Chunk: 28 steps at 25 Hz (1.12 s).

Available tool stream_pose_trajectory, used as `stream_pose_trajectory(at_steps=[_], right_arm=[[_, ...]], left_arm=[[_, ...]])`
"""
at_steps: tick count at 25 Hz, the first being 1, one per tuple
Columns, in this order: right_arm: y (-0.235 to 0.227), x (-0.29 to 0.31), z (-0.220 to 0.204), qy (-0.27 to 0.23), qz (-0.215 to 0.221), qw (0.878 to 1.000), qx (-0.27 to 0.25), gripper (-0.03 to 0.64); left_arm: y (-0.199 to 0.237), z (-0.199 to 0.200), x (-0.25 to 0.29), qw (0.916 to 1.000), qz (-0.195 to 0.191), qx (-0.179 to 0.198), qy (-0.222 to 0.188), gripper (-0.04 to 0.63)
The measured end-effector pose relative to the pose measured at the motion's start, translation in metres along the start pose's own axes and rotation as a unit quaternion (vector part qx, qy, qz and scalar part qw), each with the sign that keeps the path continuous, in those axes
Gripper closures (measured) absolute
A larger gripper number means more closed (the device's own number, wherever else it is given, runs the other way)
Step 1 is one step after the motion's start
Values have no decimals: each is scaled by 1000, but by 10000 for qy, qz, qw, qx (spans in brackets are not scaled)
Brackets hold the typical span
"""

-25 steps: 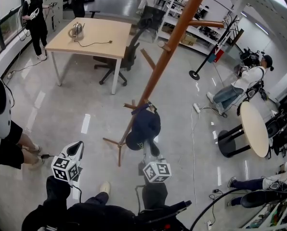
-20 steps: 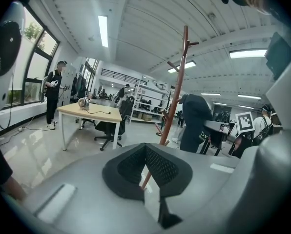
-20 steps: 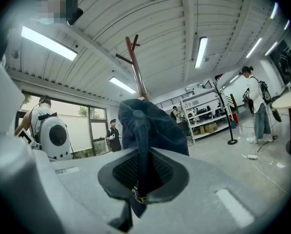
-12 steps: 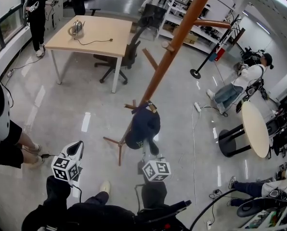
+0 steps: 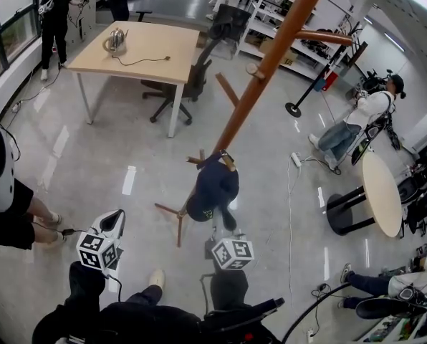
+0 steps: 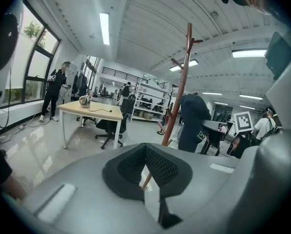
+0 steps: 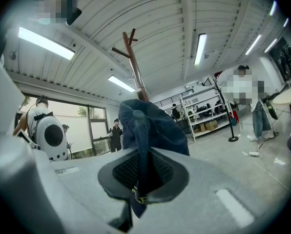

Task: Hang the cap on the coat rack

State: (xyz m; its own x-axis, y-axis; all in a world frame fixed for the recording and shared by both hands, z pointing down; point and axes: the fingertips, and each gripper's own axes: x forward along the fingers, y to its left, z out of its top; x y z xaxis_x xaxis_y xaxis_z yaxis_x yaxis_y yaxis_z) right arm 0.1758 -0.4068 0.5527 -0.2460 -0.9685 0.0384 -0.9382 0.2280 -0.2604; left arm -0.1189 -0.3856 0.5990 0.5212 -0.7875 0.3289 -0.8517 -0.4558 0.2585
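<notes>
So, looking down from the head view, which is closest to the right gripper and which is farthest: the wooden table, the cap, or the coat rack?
1. The cap: held in the right gripper, just ahead of it.
2. The coat rack: right behind the cap, its pole running to the upper right.
3. The wooden table: far across the floor, upper left.

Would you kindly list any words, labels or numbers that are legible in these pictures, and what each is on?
On the cap: pale print, too small and blurred to read.
On the left cube and right cube: black-and-white square patterns, no letters.
Nothing else is legible.
</notes>
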Motion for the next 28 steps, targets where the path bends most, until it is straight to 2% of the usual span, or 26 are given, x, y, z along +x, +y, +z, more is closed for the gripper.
stream_pose_trajectory(at_steps=[18, 28], right_arm=[[-5, 5, -7, 37, -55, 10000, -43, 605], [-3, -5, -13, 182, 11, 9998, -5, 496]], left_arm=[[6, -6, 3, 10000, 24, -66, 44, 594], [-3, -11, -2, 10000, -41, -56, 22, 594]])
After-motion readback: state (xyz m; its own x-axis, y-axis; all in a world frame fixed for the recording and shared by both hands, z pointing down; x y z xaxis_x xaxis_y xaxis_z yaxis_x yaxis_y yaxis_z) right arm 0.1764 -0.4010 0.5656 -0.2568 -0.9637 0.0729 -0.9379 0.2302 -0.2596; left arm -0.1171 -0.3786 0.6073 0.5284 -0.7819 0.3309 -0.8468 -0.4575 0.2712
